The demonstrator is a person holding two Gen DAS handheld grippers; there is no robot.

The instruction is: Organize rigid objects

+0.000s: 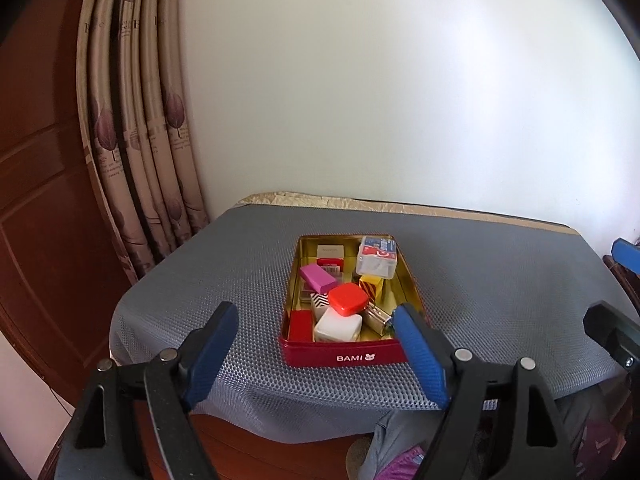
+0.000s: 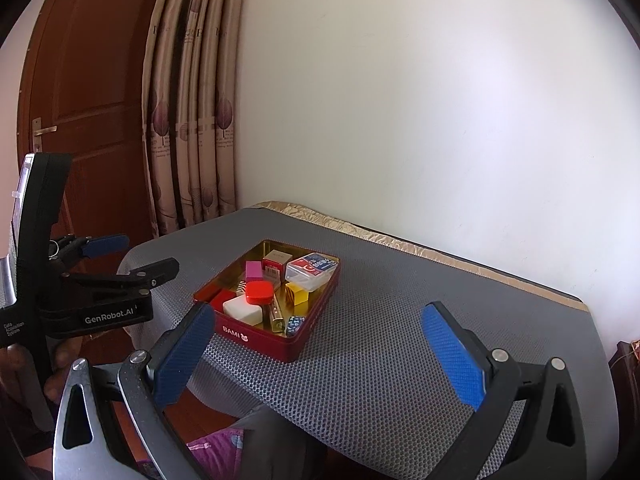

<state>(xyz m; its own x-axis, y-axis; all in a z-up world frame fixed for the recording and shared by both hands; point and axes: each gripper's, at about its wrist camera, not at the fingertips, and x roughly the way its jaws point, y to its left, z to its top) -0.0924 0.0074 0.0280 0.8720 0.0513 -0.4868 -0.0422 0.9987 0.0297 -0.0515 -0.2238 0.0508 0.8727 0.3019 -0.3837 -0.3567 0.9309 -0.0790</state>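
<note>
A red BAMI tin with a gold inside sits on a grey mesh mat. It holds several small rigid items: a red rounded case, a white block, a pink box, a clear plastic box and a yellow striped cube. My left gripper is open and empty, just in front of the tin's near wall. The right wrist view shows the tin from the right. My right gripper is open and empty, near the tin's front right corner.
The mat covers a small table against a white wall. A curtain and a wooden door stand to the left. The left gripper's body shows at the left of the right wrist view.
</note>
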